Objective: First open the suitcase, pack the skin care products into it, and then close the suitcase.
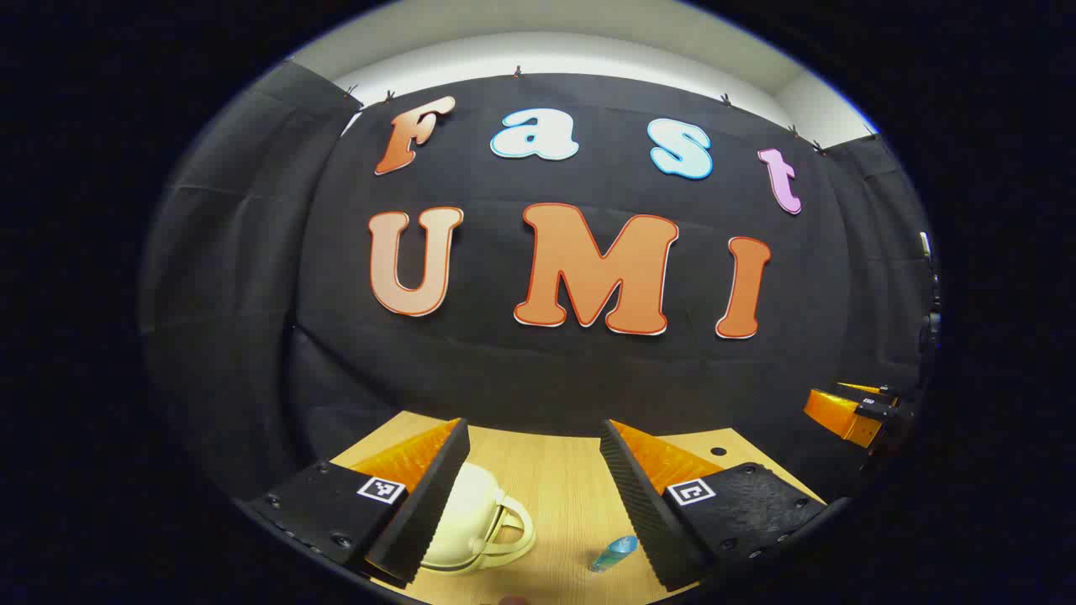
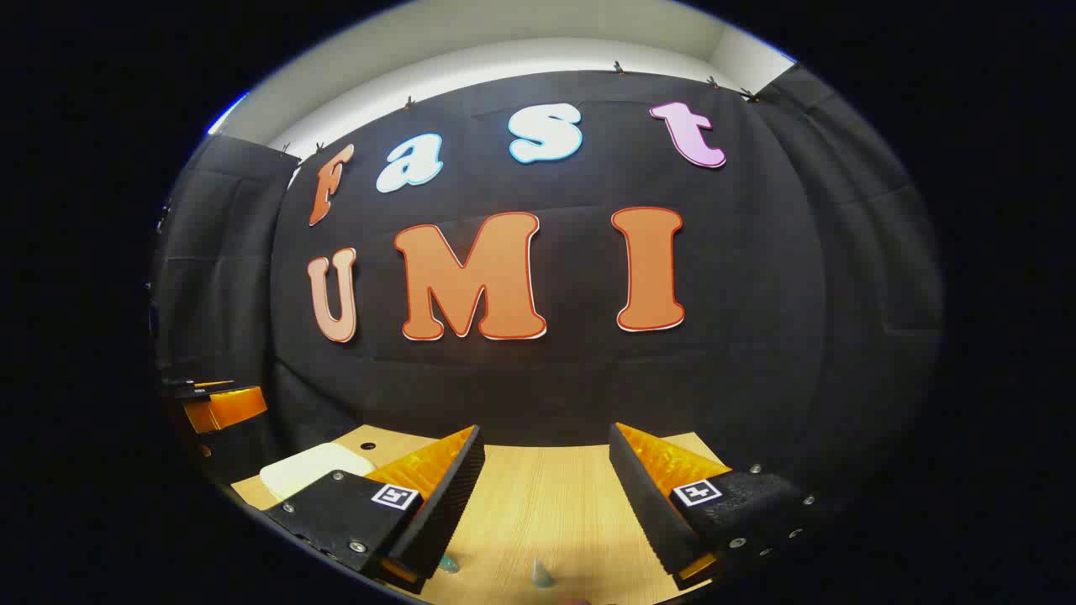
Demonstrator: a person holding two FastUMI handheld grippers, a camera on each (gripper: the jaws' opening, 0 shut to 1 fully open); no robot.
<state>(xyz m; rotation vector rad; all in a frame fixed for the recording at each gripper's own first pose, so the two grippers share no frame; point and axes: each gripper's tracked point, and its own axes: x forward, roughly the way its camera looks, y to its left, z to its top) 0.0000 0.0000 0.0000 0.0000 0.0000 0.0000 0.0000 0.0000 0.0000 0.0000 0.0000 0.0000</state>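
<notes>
The wooden table [image 1: 555, 487] takes the lower middle of both views, and the black cloth wall stands behind it. This is the largest thing, and it carries everything else.

On the table, in the lower left of the left gripper view, sits the cream suitcase [image 1: 466, 521], a small rounded case with a handle that points toward the centre of the frame. It is partly hidden behind one finger of the left gripper [image 1: 534, 491]. In the right gripper view the same suitcase [image 2: 313, 468] shows as a pale flat shape at the lower left. As far as I can judge, its lid is down, so the first step, opening it, is not yet done.

The left gripper is released, its jaws wide apart with nothing between them. The right gripper [image 2: 546, 496] is also released and holds nothing. It shows again at the right edge of the left gripper view [image 1: 853, 412], well apart from the suitcase.

The smallest things are the skin care products. A small blue bottle [image 1: 614, 553] lies on the wood at the bottom of the left gripper view, beside the suitcase but not touching it. In the right gripper view two small bluish pieces [image 2: 540, 573] show at the bottom edge; I cannot tell what exactly they are.

So I judge the task is at its start: opening, packing and closing are all left.
</notes>
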